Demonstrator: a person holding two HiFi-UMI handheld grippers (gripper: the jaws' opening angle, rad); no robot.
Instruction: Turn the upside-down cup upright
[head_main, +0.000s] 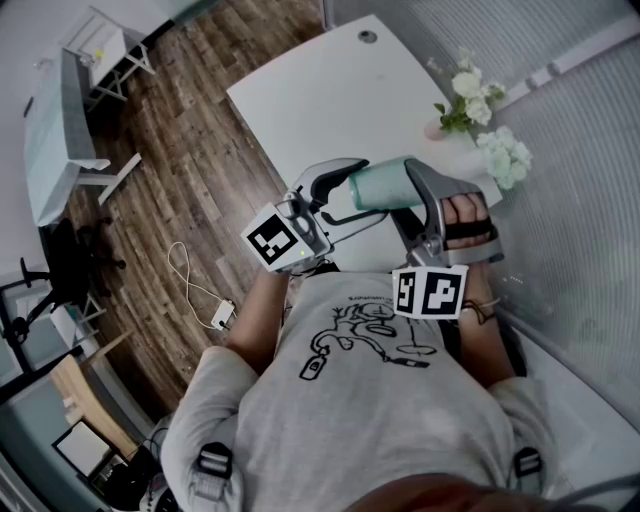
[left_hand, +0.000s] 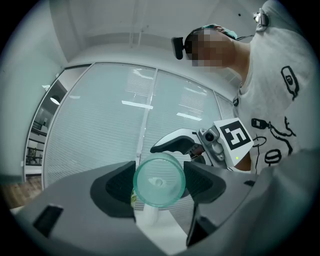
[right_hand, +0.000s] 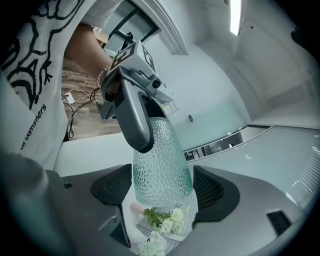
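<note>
A pale green dimpled glass cup (head_main: 385, 188) lies on its side in the air over the near edge of the white table (head_main: 330, 90). My left gripper (head_main: 355, 195) is shut on its narrow end; in the left gripper view the cup (left_hand: 160, 180) shows end-on, touching both pads. My right gripper (head_main: 420, 205) is shut on the wide end. In the right gripper view the cup (right_hand: 160, 165) sits side-on between the pads, with a left gripper finger (right_hand: 132, 115) lying across its narrow end.
White flowers (head_main: 480, 110) in a pink vase stand at the table's right edge, and the flowers (right_hand: 162, 217) also show below the cup in the right gripper view. A cable and white charger (head_main: 222, 315) lie on the wooden floor. A frosted glass wall runs along the right.
</note>
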